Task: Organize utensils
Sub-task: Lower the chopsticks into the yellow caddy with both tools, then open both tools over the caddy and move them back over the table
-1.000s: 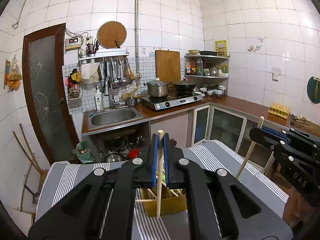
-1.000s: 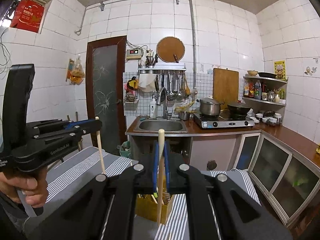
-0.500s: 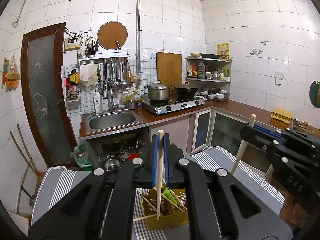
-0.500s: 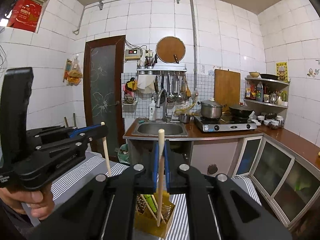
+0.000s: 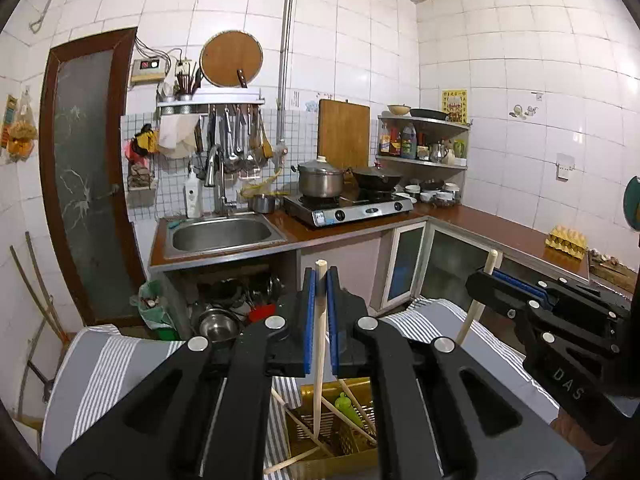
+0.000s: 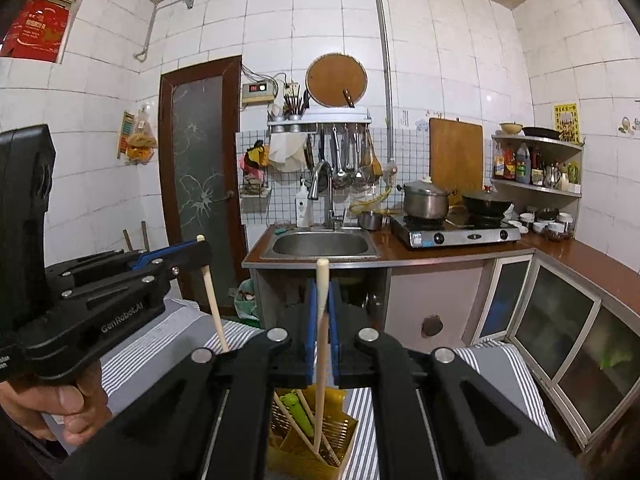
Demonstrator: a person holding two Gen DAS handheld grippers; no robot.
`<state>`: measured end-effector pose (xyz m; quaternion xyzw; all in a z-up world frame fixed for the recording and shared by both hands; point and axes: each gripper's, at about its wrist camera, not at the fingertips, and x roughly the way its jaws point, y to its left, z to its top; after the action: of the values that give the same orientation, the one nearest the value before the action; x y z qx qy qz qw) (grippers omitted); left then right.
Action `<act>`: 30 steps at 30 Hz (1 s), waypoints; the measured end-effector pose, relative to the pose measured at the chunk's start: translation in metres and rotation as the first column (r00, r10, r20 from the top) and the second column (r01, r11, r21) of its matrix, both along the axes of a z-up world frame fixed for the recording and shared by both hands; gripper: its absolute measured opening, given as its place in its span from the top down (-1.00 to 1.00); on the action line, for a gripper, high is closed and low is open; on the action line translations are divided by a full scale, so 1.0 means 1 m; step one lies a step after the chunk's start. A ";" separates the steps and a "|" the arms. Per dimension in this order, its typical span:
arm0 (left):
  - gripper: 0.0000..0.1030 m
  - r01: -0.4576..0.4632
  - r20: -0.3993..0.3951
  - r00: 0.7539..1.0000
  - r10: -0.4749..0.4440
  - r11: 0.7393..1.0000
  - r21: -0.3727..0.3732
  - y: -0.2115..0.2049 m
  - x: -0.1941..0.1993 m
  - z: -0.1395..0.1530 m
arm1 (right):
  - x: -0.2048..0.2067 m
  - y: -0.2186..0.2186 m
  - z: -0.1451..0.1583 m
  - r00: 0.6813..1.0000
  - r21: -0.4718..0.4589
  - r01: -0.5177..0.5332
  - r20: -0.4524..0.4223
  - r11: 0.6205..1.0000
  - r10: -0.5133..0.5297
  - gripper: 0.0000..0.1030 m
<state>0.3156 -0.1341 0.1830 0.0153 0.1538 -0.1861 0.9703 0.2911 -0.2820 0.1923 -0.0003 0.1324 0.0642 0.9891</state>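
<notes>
My left gripper (image 5: pixel 320 280) is shut on a pale wooden chopstick (image 5: pixel 319 360) that stands nearly upright. Its lower end hangs over the open top of a yellow slotted basket (image 5: pixel 356 383). My right gripper (image 6: pixel 322 288) is shut on a second chopstick (image 6: pixel 321 380), whose tip dips into the same basket (image 6: pixel 304 462). Several chopsticks and a green utensil (image 6: pixel 298 412) lean inside the basket. Each gripper shows in the other's view: the right gripper (image 5: pixel 488 280) at the right edge, the left gripper (image 6: pixel 200 248) at the left, held by a hand (image 6: pixel 68 404).
The basket stands on a table under a grey striped cloth (image 5: pixel 100 368). Beyond it are a counter with a steel sink (image 5: pixel 222 236), a gas stove with a pot (image 5: pixel 322 180) and a wok, hanging ladles, and glass cabinet doors (image 6: pixel 560 320) at the right.
Both grippers have moved forward and slightly down towards the basket, each still shut on its chopstick. The basket now shows larger and nearer under the chopstick tips.
</notes>
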 end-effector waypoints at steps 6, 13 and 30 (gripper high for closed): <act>0.91 -0.021 -0.033 0.999 0.021 1.000 0.014 0.000 0.013 -0.017 | 0.019 0.002 -0.016 1.000 -0.032 0.019 -0.021 0.999 -0.019 0.89; 0.91 -0.034 -0.082 0.996 0.036 0.999 0.017 0.004 0.027 -0.040 | 0.038 0.004 -0.044 0.996 -0.045 0.022 -0.083 0.999 -0.026 0.89; 0.32 -0.085 -0.140 0.986 0.089 0.996 0.034 0.018 0.032 -0.073 | 0.043 0.006 -0.069 0.990 -0.039 0.046 -0.130 0.998 -0.051 0.40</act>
<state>0.3480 -0.1158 0.1101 0.0088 0.2251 -0.1420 0.9639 0.3337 -0.2760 0.1228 -0.0106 0.1984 0.0375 0.9793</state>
